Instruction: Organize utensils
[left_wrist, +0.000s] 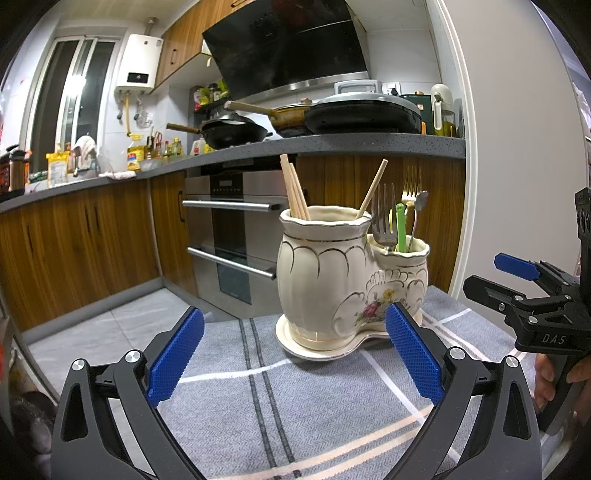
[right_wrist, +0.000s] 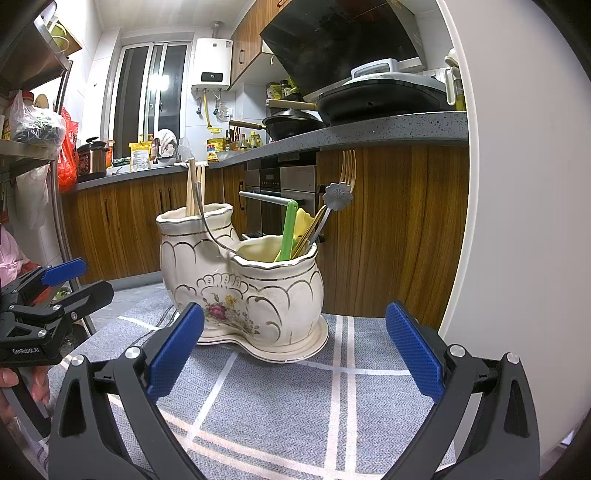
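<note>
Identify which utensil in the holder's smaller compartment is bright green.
The green plastic utensil, leaning in the smaller compartment. Its neighbours there are metal: a gold fork and a flower-ended handle.

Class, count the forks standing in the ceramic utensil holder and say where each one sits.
2. A silver fork and a gold fork both stand in the holder's smaller, lower compartment. Others may be hidden inside.

Black tool (left_wrist: 295, 347), blue ribbed pads (left_wrist: 177, 356), silver screws
</note>
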